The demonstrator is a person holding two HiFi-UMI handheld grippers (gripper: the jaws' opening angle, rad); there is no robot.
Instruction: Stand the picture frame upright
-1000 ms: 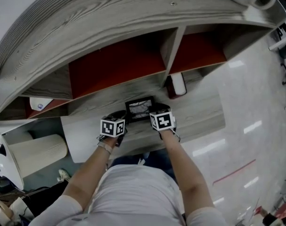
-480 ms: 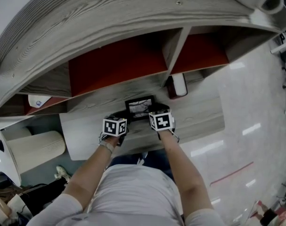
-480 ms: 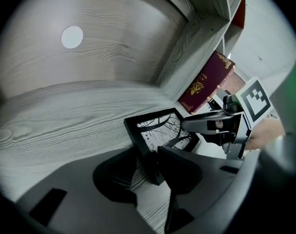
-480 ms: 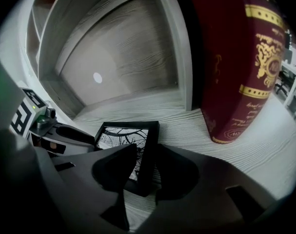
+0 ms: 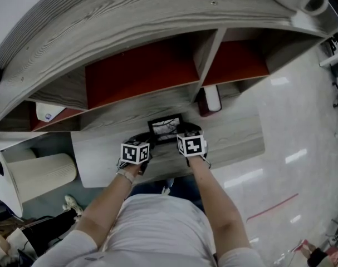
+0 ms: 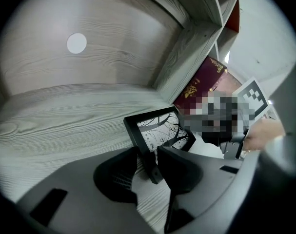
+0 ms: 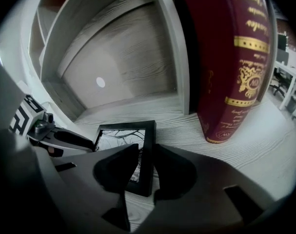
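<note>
The picture frame is black, holds a black-and-white picture of branches and lies on the grey wooden shelf. My left gripper is at its left side. In the left gripper view the frame's left rail runs between the jaws, and the left gripper is shut on it. My right gripper is at the frame's right side. Its jaws have just been closing, and in the right gripper view the right gripper pinches the right rail of the frame.
A tall dark red box stands just right of the frame, against the upright divider of the shelving. Red-backed compartments lie behind. A white cylinder sits low at the left. The shelf's front edge is under my wrists.
Both grippers and the frame stay where they were. Only the head view has shifted a little.
</note>
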